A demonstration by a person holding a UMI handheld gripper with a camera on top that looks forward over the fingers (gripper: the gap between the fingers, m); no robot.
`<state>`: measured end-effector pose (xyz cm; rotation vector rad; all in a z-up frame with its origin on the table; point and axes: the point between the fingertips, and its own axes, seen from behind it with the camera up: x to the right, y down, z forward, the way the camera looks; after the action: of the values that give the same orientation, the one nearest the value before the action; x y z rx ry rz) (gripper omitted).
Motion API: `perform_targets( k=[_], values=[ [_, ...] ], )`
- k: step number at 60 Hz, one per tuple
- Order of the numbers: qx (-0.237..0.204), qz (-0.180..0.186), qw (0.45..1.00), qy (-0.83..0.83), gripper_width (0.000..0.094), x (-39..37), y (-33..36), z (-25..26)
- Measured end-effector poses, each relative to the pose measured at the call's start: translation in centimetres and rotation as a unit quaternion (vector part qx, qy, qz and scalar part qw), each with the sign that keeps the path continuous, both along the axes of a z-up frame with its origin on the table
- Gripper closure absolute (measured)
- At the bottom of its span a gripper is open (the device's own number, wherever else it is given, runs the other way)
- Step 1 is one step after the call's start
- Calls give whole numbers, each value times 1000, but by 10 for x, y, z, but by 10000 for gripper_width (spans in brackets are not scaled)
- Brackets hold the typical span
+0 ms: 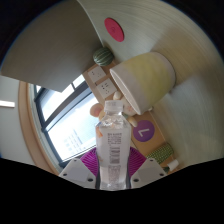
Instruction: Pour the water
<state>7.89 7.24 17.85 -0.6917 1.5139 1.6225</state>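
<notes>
My gripper point(113, 170) is shut on a clear plastic water bottle point(113, 140) with a white printed label and a white cap; both magenta pads point(88, 160) press its sides. The whole view is rolled far over, so the bottle is held tilted. Its cap points at a pale yellow-green cup point(150, 78) that lies just beyond it on the round cream table point(150, 25). The cup's opening faces the bottle's top, close to the cap. Whether water flows I cannot tell.
A pink round spot point(115, 29) lies on the table beyond the cup. A purple disc marked 7 point(144, 129) sits beside the bottle. A small green-and-tan object point(100, 57) and a beige block point(95, 75) stand near the cup. A bright window point(65, 125) is behind.
</notes>
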Motion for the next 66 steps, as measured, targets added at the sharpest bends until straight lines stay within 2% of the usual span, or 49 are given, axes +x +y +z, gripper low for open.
perform_targets(
  k=[7, 21, 23, 30, 36, 38, 42, 47, 53, 59, 66],
  values=[
    [27, -26, 996, 80, 591, 19, 2, 6],
    [41, -56, 985, 157, 592, 35, 1, 2],
    [37, -53, 987, 145, 565, 33, 2, 1],
    [19, -32, 998, 47, 564, 18, -1, 10],
    [19, -19, 993, -117, 564, 2, -2, 35],
    [12, -5, 982, -188, 565, -6, -2, 46],
    [1, 13, 939, -344, 565, -17, -1, 60],
    [-17, 7, 855, -519, 563, -15, -5, 77],
    [-34, -27, 745, -665, 564, 9, -9, 98],
    [-83, -44, 647, -757, 564, 41, -14, 109],
    [-125, -81, 550, -821, 564, 82, -17, 117]
  ],
)
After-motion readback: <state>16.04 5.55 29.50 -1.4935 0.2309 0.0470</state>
